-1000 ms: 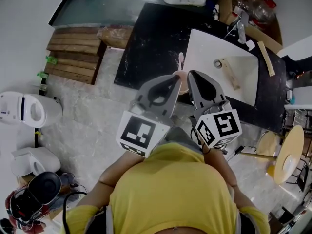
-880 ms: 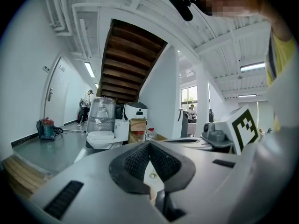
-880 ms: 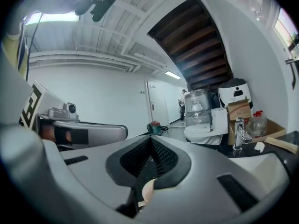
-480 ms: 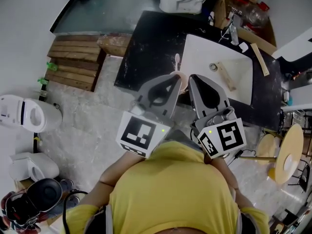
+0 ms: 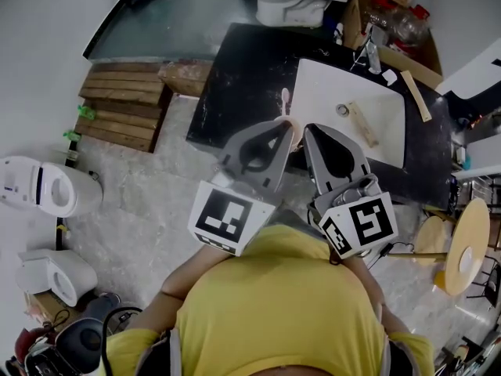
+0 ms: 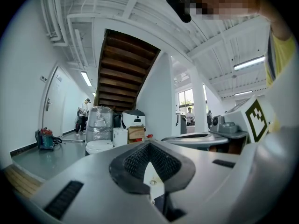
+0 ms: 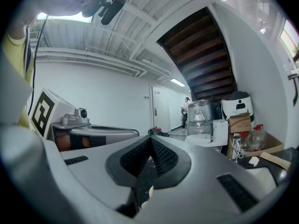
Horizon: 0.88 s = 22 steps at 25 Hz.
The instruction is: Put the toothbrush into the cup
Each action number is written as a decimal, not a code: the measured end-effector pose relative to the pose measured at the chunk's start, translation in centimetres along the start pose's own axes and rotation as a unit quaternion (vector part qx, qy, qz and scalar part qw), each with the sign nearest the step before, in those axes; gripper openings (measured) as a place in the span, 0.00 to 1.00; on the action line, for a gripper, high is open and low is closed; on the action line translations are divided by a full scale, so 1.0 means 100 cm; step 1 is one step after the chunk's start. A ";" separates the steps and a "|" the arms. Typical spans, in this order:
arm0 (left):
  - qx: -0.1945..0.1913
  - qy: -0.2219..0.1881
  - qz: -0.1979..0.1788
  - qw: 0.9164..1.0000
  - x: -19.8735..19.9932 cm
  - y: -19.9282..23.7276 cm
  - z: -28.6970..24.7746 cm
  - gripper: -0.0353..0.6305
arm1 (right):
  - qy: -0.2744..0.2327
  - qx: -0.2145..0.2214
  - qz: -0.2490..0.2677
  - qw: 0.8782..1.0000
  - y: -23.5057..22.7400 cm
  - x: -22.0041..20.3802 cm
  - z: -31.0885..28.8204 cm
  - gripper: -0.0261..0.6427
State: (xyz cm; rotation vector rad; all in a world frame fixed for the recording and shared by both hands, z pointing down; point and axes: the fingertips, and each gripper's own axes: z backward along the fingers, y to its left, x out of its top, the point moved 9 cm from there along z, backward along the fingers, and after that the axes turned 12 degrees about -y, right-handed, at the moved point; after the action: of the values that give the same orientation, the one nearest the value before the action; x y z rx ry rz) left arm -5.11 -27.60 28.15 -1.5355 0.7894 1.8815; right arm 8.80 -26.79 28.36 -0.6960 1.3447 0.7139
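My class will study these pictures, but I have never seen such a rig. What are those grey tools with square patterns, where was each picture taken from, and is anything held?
A person holds a hand-worked gripper in each hand: the left gripper and the right gripper. One picture looks down from a head camera; the other two look along each gripper's jaws. Ahead lies a black counter with a white sink. A toothbrush seems to stand in a peach cup. Both grippers' jaws are shut, holding nothing.
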 end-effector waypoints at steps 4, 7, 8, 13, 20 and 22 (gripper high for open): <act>0.001 0.011 -0.001 1.000 -0.002 0.000 0.001 0.07 | -0.002 0.001 -0.006 1.000 0.000 -0.001 0.000 0.06; 0.001 0.008 0.001 1.000 -0.002 0.001 0.001 0.07 | 0.000 0.003 -0.005 1.000 0.000 -0.001 -0.001 0.06; 0.001 0.009 0.001 1.000 -0.002 0.001 0.000 0.07 | 0.001 0.004 -0.005 1.000 -0.001 -0.001 -0.002 0.06; 0.002 0.014 0.002 1.000 -0.003 0.001 0.000 0.07 | 0.005 0.008 -0.005 1.000 -0.001 -0.002 -0.004 0.06; 0.003 0.015 0.003 1.000 -0.005 0.001 0.000 0.07 | 0.009 0.013 -0.007 1.000 -0.001 -0.005 -0.003 0.06; 0.002 0.016 0.001 1.000 -0.005 0.001 -0.001 0.07 | 0.009 0.013 -0.007 1.000 -0.002 -0.005 -0.004 0.06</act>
State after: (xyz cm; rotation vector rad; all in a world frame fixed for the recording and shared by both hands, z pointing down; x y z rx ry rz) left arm -5.00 -27.79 28.66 -1.5665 0.8077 1.8599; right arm 8.66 -27.25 28.84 -0.6914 1.3622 0.6787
